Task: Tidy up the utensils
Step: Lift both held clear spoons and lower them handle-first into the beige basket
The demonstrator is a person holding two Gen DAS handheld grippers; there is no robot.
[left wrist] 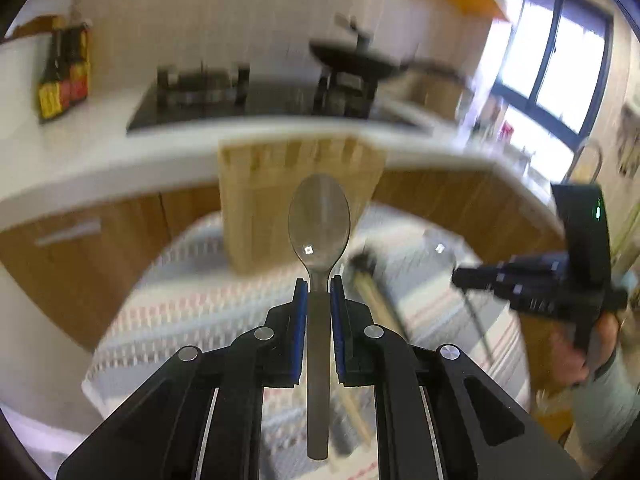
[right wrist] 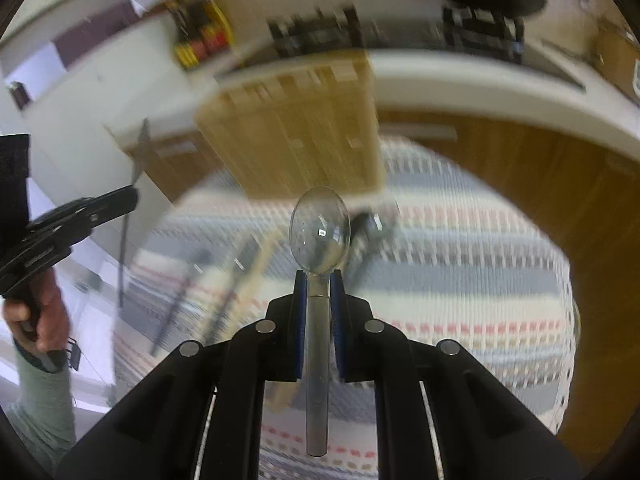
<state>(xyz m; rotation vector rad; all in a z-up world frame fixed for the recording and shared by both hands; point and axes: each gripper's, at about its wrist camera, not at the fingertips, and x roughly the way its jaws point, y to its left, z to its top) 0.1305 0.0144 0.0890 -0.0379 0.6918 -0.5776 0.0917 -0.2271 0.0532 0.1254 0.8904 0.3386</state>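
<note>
The left gripper point(left wrist: 319, 286) holds a metal spoon point(left wrist: 319, 220). Its blue fingers point(left wrist: 301, 300) are clamped on the spoon's neck, one on each side. The bowl of the spoon sticks out past the fingers, toward the far side. The handle runs back between the black arms, toward the near side.

The right gripper point(right wrist: 319, 280) holds a second spoon point(right wrist: 320, 232) the same way. Its fingers point(right wrist: 300, 296) are clamped on the neck, with the bowl out in front and the handle running back.

Both spoons are up in the air above a striped cloth point(left wrist: 192, 312) that covers the desk. More utensils point(right wrist: 224, 280) lie on the cloth, but they are too blurry to name. One has a light wooden handle point(left wrist: 380, 304) just right of the left gripper.

A wooden box point(left wrist: 272, 200) with slots along its top stands at the far edge of the cloth, past both spoons. Behind it is a white kitchen counter point(left wrist: 100, 152) with a black stove point(left wrist: 200, 96) and a dark pan point(left wrist: 352, 56). Dark bottles with yellow and red labels point(left wrist: 64, 76) stand at the far left. A bright window point(left wrist: 560, 64) is at the far right.

In the left camera's view, a hand point(left wrist: 580, 352) grips the handle of the other gripper at the right edge. In the right camera's view, a hand point(right wrist: 40, 316) with a pale green sleeve point(right wrist: 44, 404) shows at the left edge.
</note>
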